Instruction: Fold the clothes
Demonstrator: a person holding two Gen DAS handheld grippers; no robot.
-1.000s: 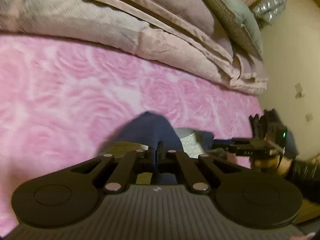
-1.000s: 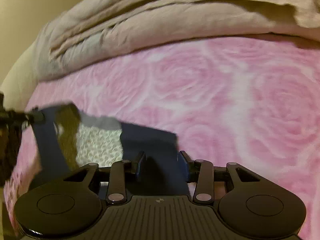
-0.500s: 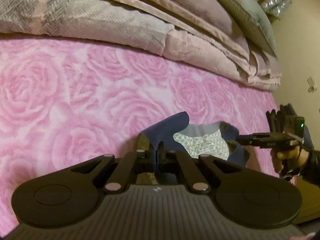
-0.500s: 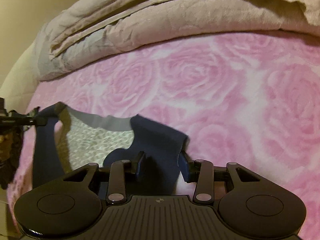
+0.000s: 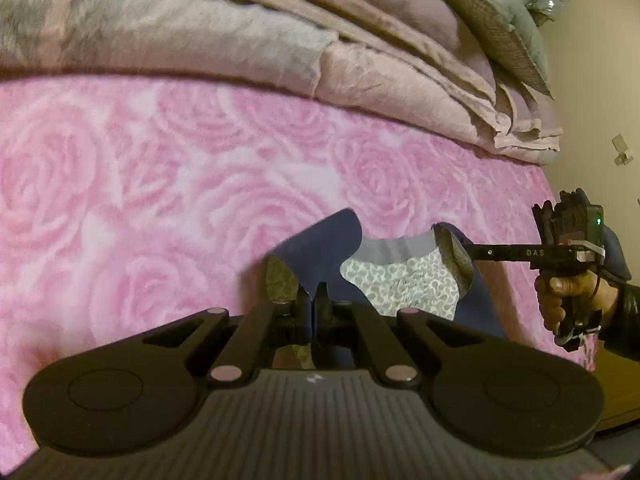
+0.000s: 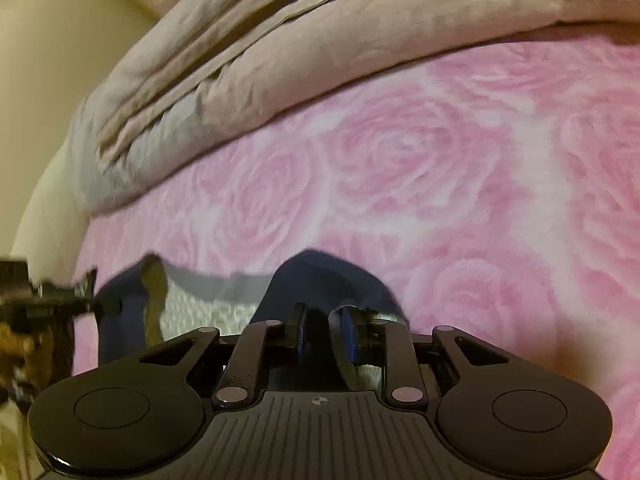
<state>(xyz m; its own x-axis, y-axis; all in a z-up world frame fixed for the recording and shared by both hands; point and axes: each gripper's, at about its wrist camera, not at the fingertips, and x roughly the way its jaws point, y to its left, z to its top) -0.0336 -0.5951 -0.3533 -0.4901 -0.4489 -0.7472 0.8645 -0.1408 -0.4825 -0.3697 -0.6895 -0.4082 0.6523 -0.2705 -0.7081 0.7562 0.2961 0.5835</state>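
A navy garment [image 5: 324, 248] with a leopard-print lining [image 5: 404, 284] and grey neckband hangs between both grippers over a pink rose-patterned bed [image 5: 160, 184]. My left gripper [image 5: 313, 300] is shut on one shoulder edge of it. In the left wrist view my right gripper [image 5: 472, 252] pinches the other shoulder edge at the right. In the right wrist view the garment [image 6: 320, 280] fills the jaws of my right gripper [image 6: 323, 328], which stand narrowly apart around the navy cloth. My left gripper [image 6: 90, 300] shows at the far left, holding the opposite edge.
A stack of folded beige and pink quilts [image 5: 280, 40] lies along the far side of the bed, with a grey pillow [image 5: 500, 20] on top. A cream wall [image 5: 592, 100] borders the bed at the right. The quilts [image 6: 320, 52] also show in the right wrist view.
The right gripper's jaws have closed in on the navy cloth. Both grippers have moved the garment forward over the bed, and the neck opening is spread wider.
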